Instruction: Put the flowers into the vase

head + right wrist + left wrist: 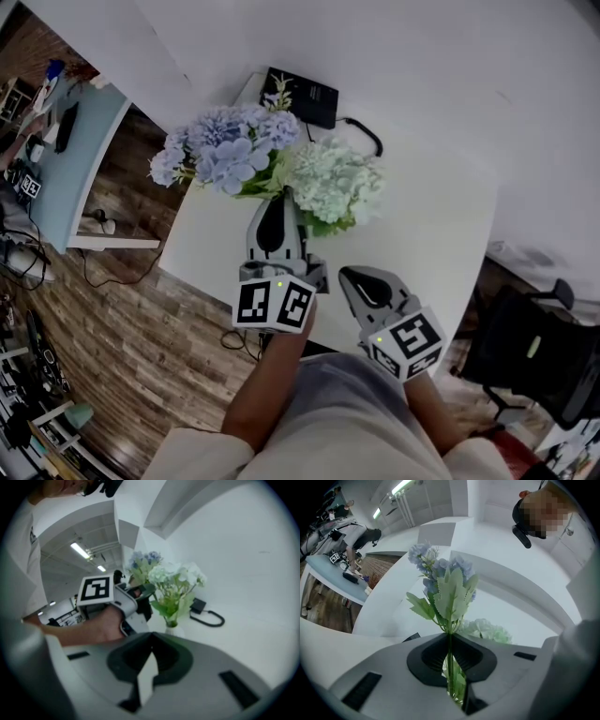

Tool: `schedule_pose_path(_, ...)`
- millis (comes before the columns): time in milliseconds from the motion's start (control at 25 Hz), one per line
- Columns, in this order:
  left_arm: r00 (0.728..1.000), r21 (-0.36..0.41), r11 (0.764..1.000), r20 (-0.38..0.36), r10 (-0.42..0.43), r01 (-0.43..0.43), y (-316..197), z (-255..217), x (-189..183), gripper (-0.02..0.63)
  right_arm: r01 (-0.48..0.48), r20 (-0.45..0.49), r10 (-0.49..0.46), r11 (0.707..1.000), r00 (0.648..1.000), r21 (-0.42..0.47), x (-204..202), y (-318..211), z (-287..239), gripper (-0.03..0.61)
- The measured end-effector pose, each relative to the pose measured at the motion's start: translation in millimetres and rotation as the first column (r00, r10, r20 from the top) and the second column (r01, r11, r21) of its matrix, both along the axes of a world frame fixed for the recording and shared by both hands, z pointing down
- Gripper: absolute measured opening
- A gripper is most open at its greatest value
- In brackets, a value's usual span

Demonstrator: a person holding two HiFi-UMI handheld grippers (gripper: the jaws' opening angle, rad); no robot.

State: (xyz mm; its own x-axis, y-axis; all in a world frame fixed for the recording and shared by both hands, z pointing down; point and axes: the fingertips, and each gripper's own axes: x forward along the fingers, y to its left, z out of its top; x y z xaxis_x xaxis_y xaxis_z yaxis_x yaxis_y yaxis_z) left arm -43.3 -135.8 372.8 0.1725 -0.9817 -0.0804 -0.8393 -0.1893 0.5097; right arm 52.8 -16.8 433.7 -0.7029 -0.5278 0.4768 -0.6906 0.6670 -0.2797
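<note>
A bunch of blue hydrangea flowers (228,150) hangs over the white table (441,225). My left gripper (275,211) is shut on its thin green stem (450,660), just below the leaves. In the left gripper view, the blue blooms (440,571) rise straight above the jaws. A white-green hydrangea bunch (337,183) stands just to the right in a small white vase (174,630); the blooms hide the vase in the head view. My right gripper (352,279) hovers at the table's near edge, shut, with nothing between its pads (151,639).
A black adapter (302,94) with a looped cable (364,133) lies at the table's far side. A black office chair (534,352) stands to the right. To the left are wooden floor and a light-blue desk (80,159).
</note>
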Motion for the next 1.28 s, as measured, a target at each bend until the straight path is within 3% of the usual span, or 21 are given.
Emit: schedule_pose_path(1280,0.967,-0.086,0.988,0.213,0.143,-0.128,29.3,37.6,33.0,0.055,0.001,0.019,-0.001,1.000,1.000,-0.004,3.4,8.2,9.4,0.023)
